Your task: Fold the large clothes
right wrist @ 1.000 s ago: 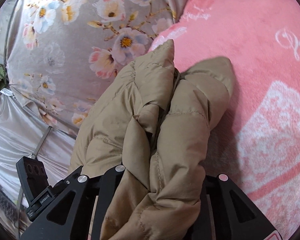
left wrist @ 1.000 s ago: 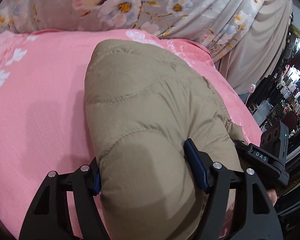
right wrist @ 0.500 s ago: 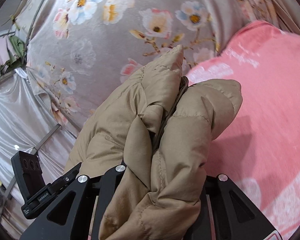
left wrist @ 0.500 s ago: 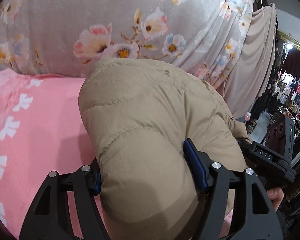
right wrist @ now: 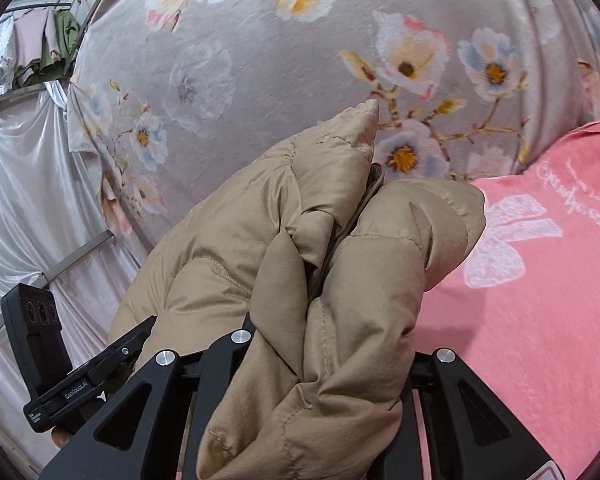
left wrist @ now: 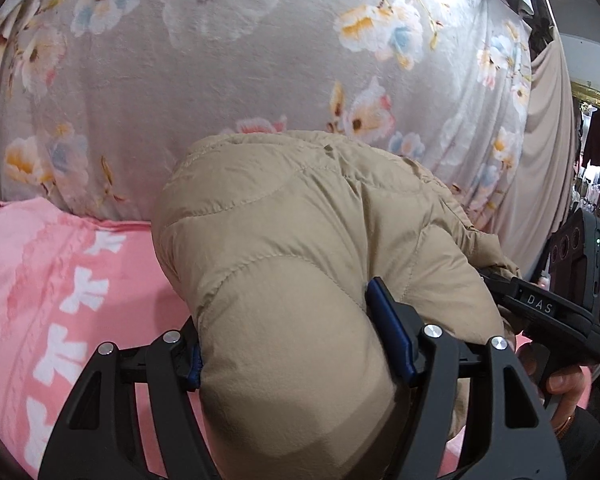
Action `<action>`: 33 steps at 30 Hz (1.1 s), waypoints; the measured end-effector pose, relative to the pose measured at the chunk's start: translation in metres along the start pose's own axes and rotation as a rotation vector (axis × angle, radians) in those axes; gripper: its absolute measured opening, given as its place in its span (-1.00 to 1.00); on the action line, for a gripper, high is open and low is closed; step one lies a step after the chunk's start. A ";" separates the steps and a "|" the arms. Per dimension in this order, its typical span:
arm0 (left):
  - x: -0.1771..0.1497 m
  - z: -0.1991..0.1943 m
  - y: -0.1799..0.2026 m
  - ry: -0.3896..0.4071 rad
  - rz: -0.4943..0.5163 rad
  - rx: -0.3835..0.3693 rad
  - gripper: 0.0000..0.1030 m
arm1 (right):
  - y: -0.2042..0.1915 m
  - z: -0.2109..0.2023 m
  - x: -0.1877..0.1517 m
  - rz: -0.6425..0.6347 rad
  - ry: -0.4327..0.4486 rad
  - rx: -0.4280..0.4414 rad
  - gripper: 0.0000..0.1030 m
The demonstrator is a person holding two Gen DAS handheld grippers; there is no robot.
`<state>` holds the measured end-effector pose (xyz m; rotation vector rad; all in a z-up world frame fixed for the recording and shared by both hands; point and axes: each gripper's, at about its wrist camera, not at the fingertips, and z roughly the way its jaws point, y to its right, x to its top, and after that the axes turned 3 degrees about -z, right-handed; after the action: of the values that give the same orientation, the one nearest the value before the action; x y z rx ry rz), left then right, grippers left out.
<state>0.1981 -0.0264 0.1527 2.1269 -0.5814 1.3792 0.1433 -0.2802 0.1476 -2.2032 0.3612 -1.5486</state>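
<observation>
pink blanket: salmon-pink fleece bed cover with white bow prints [left wrist: 40, 300], lower left of the left wrist view, lower right in the right wrist view [right wrist: 540, 300]
left claw: black two-finger claw with blue pads [left wrist: 296, 344], clamped on a fat quilted bulge
jacket: tan puffy quilted down jacket [left wrist: 300, 240], centre of both views, bunched in folds in the right one [right wrist: 320, 260]
right claw: black claw [right wrist: 324, 360], pinching the gathered jacket folds
backdrop: grey floral-print cloth [left wrist: 240, 60] hanging behind, filling the top
</observation>
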 end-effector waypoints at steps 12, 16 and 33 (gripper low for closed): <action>-0.034 0.073 -0.103 -0.019 0.003 0.052 0.28 | 0.018 0.125 -0.054 0.035 -0.092 -0.020 -0.60; -0.057 0.083 -0.122 -0.048 0.007 0.076 0.28 | 0.027 0.152 -0.084 0.037 -0.164 -0.033 -0.60; -0.110 0.012 -0.161 -0.255 -0.170 0.294 0.73 | 0.022 0.093 -0.113 -0.063 -0.331 -0.194 0.03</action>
<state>0.2628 0.0960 0.0151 2.5456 -0.2950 1.1668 0.1923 -0.2318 0.0165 -2.5911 0.3525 -1.1894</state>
